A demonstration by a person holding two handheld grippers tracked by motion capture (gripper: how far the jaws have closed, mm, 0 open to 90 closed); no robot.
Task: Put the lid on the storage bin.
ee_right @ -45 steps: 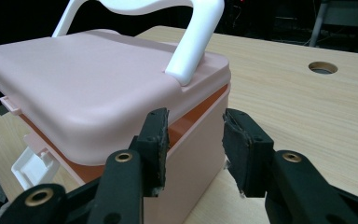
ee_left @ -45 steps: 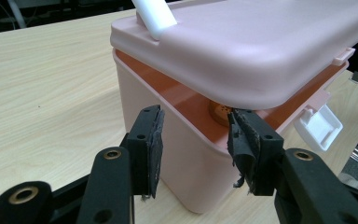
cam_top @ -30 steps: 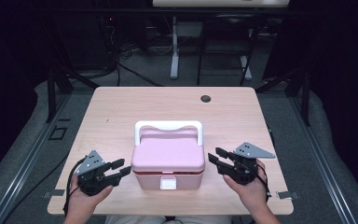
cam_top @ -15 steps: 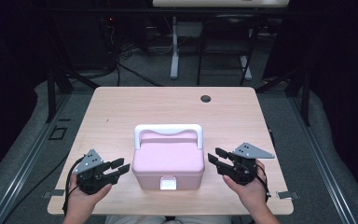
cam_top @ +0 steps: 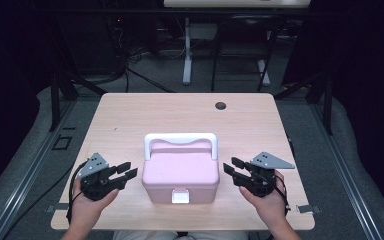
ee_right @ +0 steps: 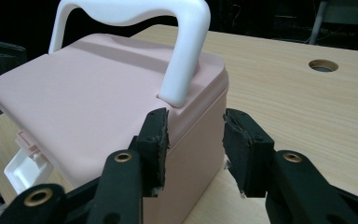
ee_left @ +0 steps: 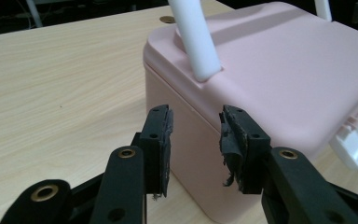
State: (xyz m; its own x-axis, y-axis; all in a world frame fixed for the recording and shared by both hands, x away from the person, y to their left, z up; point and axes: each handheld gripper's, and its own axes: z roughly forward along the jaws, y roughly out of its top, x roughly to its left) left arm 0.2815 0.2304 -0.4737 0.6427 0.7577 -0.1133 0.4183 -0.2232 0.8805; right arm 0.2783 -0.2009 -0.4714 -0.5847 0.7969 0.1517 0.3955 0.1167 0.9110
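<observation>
Pink lidded box [cam_top: 181,175], white carry handle [cam_top: 180,138] upright, white front latch [cam_top: 180,196]: lower centre of frame, on desk [cam_top: 130,115]. Judged rigid plastic, light, smooth; grasp at handle or side walls. Left claw [cam_top: 128,171]: jaws apart after brief closing then reopening, empty, beside box. Right claw [cam_top: 231,169]: jaws apart, empty, alongside.

Pink box [cam_top: 181,175] with upright white handle [cam_top: 180,138] sits between my grippers, blocking the middle. Bare table [cam_top: 130,115] beyond it and along both sides is free passage.
</observation>
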